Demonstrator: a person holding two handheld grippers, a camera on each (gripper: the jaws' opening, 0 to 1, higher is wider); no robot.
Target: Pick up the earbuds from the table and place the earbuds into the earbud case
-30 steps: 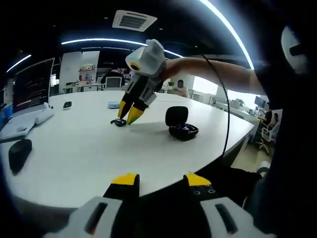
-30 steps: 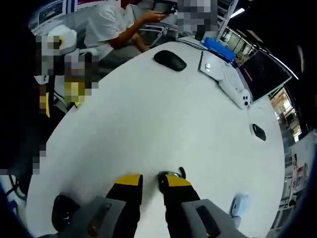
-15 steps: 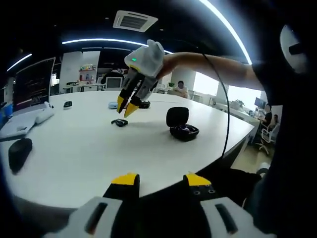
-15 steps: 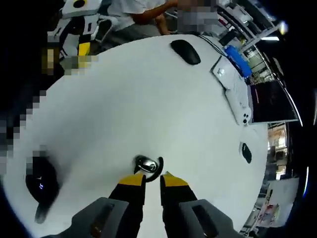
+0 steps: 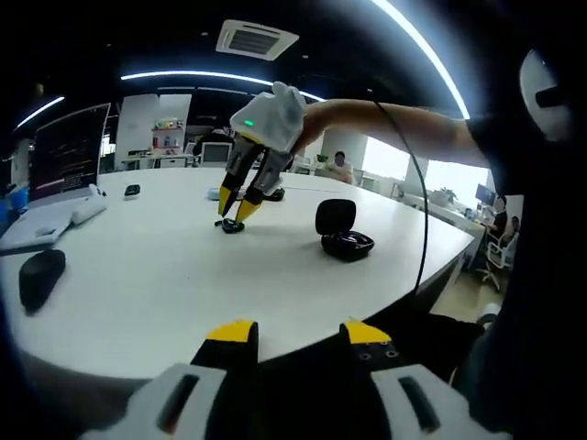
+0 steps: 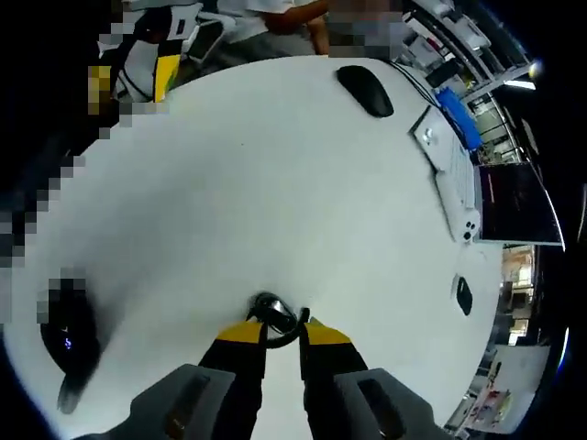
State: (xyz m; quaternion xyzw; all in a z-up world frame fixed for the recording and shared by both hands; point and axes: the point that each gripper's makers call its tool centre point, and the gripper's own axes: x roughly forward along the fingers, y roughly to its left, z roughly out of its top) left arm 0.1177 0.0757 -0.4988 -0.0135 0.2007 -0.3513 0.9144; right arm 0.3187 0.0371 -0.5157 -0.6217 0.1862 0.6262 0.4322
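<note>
A black earbud [image 6: 275, 313] with a curved ear hook lies on the white table [image 6: 275, 183], right at the yellow tips of my right gripper [image 6: 283, 332]. The jaws stand narrowly open on either side of it. In the left gripper view the same right gripper [image 5: 235, 207] points down at the earbud [image 5: 232, 225]. The black earbud case [image 5: 343, 235] sits open to its right, lid raised, another earbud inside. The case [image 6: 69, 332] also lies at the lower left of the right gripper view. My left gripper [image 5: 298, 334] hangs open, holding nothing, off the table's near edge.
A black mouse [image 5: 38, 278] lies at the left, with a white keyboard [image 5: 55, 214] and a monitor [image 5: 64, 151] behind it. The person's arm [image 5: 394, 124] and a black cable [image 5: 424, 211] cross above the case. Seated people are at the far side.
My right gripper, lifted above the earbud half a second ago, has come back down so its tips straddle it. The left gripper has barely moved.
</note>
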